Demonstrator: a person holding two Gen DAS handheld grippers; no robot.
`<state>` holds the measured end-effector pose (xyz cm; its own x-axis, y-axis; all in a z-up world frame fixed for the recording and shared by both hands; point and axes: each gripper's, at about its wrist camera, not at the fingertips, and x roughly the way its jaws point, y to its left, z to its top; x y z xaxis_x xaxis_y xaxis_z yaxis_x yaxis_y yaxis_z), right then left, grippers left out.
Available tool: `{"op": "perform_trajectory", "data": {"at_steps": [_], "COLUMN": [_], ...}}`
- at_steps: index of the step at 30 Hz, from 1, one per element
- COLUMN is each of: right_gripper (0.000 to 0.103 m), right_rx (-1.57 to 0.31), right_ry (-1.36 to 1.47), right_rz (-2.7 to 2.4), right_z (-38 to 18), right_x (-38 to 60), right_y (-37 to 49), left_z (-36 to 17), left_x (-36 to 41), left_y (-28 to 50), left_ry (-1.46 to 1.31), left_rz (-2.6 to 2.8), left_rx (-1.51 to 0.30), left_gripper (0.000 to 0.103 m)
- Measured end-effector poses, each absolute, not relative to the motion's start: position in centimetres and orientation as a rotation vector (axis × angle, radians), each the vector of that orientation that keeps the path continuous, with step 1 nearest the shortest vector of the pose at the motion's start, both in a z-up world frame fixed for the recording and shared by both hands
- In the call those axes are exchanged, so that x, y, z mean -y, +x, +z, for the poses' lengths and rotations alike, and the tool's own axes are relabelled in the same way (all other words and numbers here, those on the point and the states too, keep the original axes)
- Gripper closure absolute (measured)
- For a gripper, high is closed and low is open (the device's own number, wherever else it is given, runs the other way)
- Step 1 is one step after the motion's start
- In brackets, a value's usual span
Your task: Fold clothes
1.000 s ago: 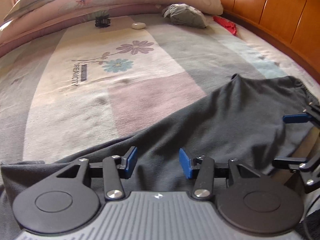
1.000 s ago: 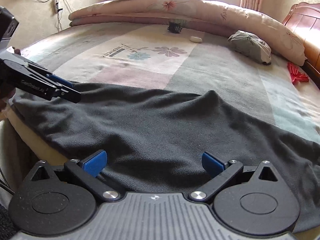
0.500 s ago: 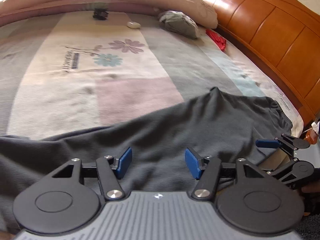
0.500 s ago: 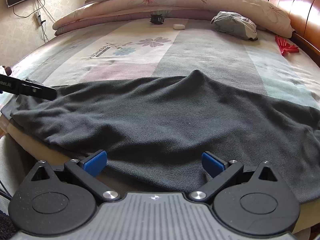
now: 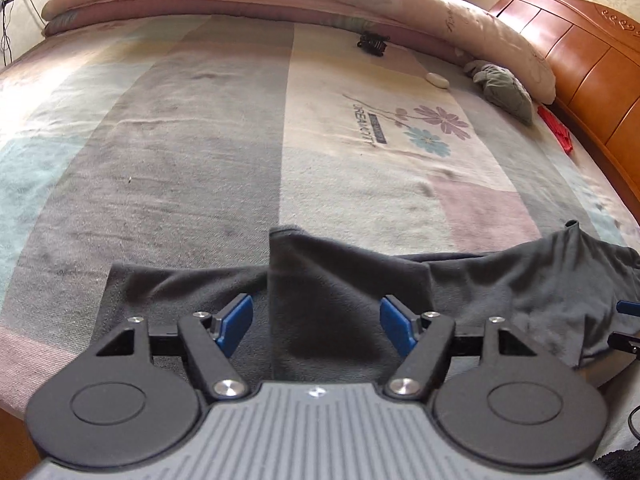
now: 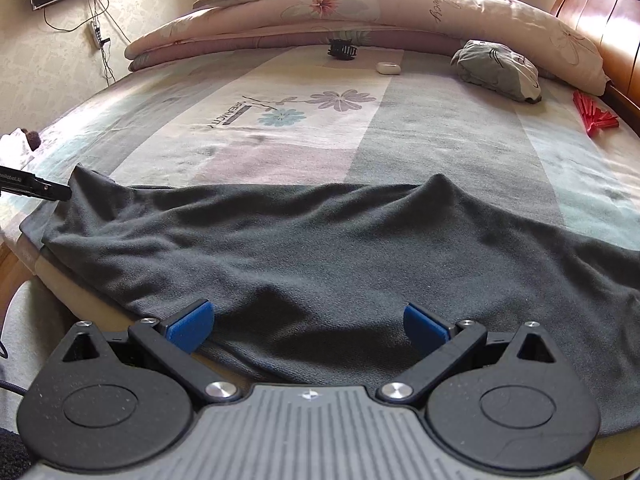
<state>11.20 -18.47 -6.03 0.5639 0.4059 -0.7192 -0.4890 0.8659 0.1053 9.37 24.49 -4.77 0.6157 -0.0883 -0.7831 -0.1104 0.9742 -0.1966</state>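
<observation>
hanging off the bed edge [image 6: 60, 276], dark garment [image 6: 320, 248] partly hidden

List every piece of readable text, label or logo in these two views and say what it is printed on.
"DREAMCITY": printed on the bedspread, beside the flower print; it also shows in the left wrist view.
Dark bar next to that word: lettering too small to read.
White lettering on the left gripper's arm: cut off by the frame edge, not readable.
Cursive script on the folded quilt: too blurred to read.
</observation>
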Motion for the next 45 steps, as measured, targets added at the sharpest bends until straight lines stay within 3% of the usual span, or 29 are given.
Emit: {"op": "perform_trajectory", "data": {"at_steps": [16,18,30,36,39,41,45], "right_gripper": [0.0,0.0,0.0,0.0,0.0,0.0,0.0], "right_rx": [-0.83,-0.827,-0.816,-0.82,-0.824,-0.826,-0.831], "right_ry": [-0.127,-0.118,-0.042,0.003,0.017,0.015,0.015], "right_rz": [0.54,0.539,0.507,0.503,0.514,0.522,0.527], "right_z": [-6.2,-6.2,-6.6,-7.1,-7.4,-7.5,-7.6], "right_x": [17.6,17.9,20.7,21.8,21.8,21.7,21.5], "right_y": [11.1,11.1,11.2,11.5,11.7,11.7,11.7], "left_z": [-3.9,-3.5,-1.6,0.6,0.6,0.0,-1.7], "left_x": [-20.7,-20.0,-9.0,-12.3,-15.5,-17.0,-18.8], "left_y": [9.0,8.9,11.1,10.7,10.4,9.9,9.1], "left_ry": [-0.274,-0.272,-0.126,-0.121,-0.138,-0.119,-0.2], "left_rz": [-0.243,-0.278,-0.539,-0.378,-0.243,-0.17,-0.128], "left_rx": [-0.88,-0.87,-0.89,-0.847,-0.853,-0.863,-0.928], "left_gripper": [0.031,0.028,0.026,0.026,0.029,0.051,0.054]}}
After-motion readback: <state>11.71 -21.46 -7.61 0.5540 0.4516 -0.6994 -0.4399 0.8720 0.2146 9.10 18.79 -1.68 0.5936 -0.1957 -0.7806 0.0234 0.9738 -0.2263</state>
